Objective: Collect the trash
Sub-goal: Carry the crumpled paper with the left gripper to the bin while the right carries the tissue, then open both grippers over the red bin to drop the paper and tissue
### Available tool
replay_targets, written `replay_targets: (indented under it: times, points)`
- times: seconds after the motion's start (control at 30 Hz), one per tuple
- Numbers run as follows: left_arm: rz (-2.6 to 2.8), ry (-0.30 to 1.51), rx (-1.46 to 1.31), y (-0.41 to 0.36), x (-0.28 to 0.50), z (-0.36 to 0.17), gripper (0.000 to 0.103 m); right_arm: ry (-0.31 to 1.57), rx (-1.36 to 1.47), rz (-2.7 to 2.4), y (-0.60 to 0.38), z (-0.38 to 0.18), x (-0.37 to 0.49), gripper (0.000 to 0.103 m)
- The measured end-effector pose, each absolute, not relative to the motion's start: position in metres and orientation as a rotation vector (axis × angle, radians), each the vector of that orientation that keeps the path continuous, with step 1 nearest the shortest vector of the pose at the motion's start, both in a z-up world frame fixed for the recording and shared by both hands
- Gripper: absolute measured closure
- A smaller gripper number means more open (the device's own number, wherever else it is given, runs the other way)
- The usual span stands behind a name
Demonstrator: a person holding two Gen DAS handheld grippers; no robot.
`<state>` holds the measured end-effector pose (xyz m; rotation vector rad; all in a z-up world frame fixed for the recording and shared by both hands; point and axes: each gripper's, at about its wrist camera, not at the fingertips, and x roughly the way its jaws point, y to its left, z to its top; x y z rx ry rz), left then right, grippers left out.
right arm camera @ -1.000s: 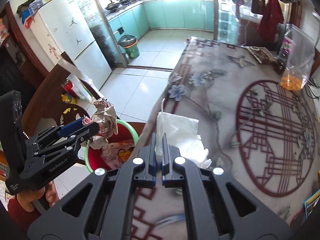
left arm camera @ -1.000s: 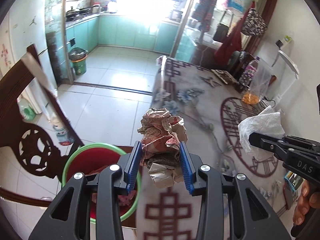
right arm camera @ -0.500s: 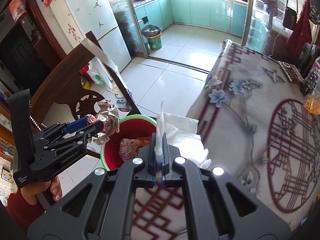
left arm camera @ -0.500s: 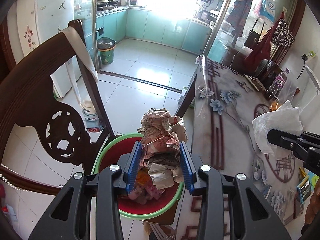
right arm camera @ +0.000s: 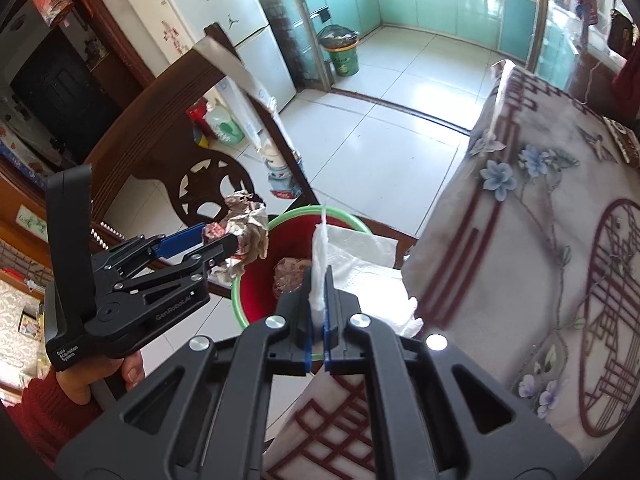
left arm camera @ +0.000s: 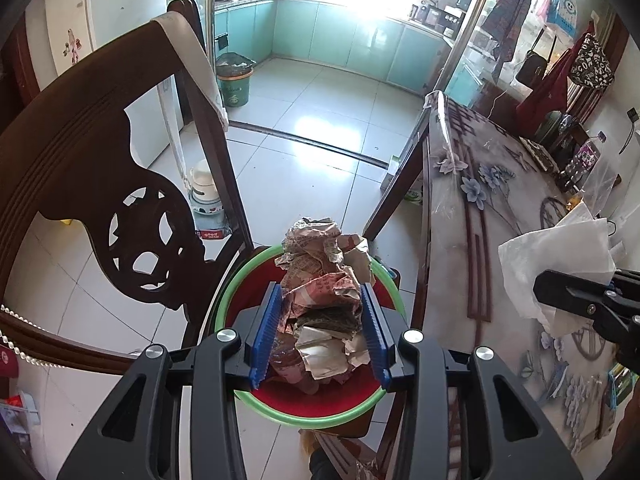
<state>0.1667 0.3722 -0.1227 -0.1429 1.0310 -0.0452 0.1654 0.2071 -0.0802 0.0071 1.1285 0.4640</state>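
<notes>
The left gripper has its jaws clamped on a crumpled paper wad, brown and printed, which bulges out above the blue pads and hangs directly over the mouth of a red bin with a green rim. More crumpled wrappers lie inside the bin. In the right wrist view the same gripper is held by a hand in a red sleeve, the wad just past the bin's near-left rim. The right gripper has its jaws pinched tight on a white paper towel, a thin fold standing up between the pads while the rest drapes beyond them, over the bin side next to the table edge. The bin sits on the floor beside the near corner of the table, which is covered by a flowered cloth, and next to a dark carved wooden chair
</notes>
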Motion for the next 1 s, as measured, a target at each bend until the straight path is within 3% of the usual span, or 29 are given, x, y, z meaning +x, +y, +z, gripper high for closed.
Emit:
replay_targets:
  times: [0.57, 0.9, 1.0]
  points:
    - [0.005, 1.156, -0.171, 0.387, 0.181, -0.176, 0.064, 1.263, -0.017, 0.589, 0.246, -0.145, 0.186, 0.099]
    - [0.022, 1.191, -0.163, 0.392, 0.191, -0.190, 0.063, 1.271, -0.045, 0.581, 0.251, -0.152, 0.186, 0.098]
    - [0.023, 1.204, -0.160, 0.393, 0.194, -0.195, 0.063, 1.277, -0.049, 0.574, 0.249, -0.154, 0.187, 0.090]
